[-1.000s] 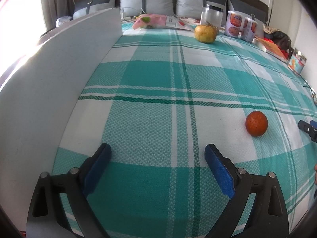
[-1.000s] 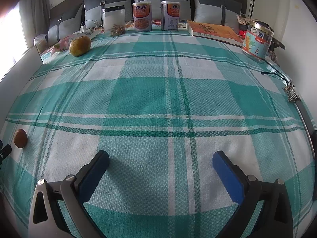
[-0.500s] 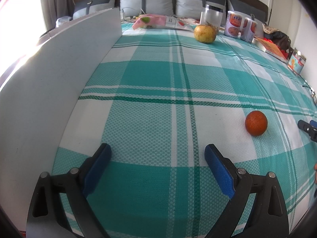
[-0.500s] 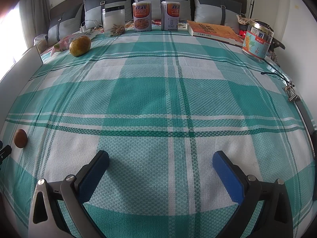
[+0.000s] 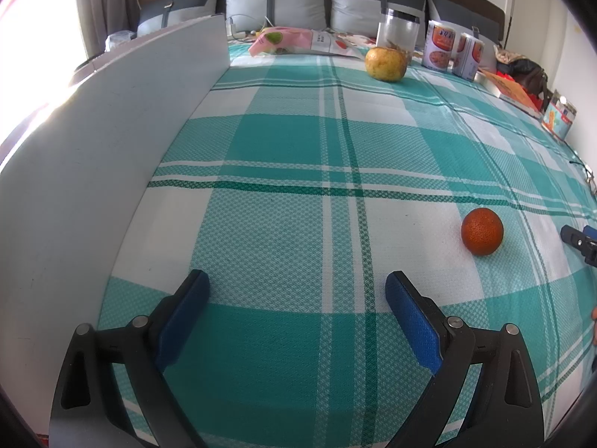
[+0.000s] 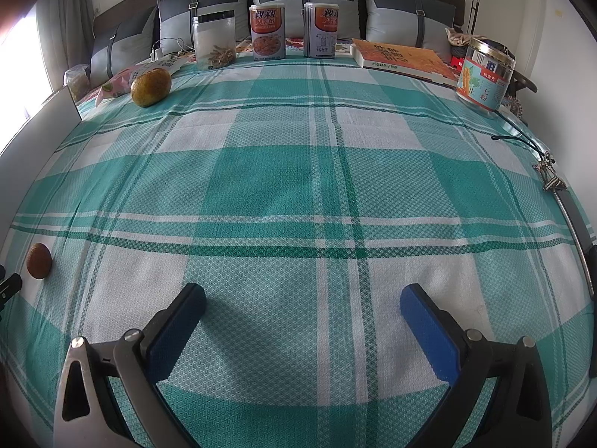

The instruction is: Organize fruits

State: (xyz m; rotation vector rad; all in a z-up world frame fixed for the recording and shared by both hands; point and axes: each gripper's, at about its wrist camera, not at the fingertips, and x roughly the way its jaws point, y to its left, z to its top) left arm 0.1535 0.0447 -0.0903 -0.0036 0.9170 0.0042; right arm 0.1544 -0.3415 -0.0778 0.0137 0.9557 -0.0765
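Observation:
A small orange (image 5: 482, 231) lies on the green-and-white plaid cloth, ahead and to the right of my left gripper (image 5: 297, 291), which is open with nothing between its blue pads. A larger yellow-green fruit (image 5: 385, 64) rests far back near the pillows. In the right wrist view the small orange (image 6: 38, 261) sits at the far left edge and the yellow-green fruit (image 6: 150, 87) at the back left. My right gripper (image 6: 303, 304) is open and empty over the cloth's middle. Its tip (image 5: 578, 240) shows at the left view's right edge.
A white board (image 5: 93, 171) stands upright along the left side. At the back stand a clear jar (image 6: 213, 39), two cans (image 6: 266, 32), a book (image 6: 401, 59) and a printed tin (image 6: 485, 75). Keys on a cord (image 6: 548, 175) lie at the right edge.

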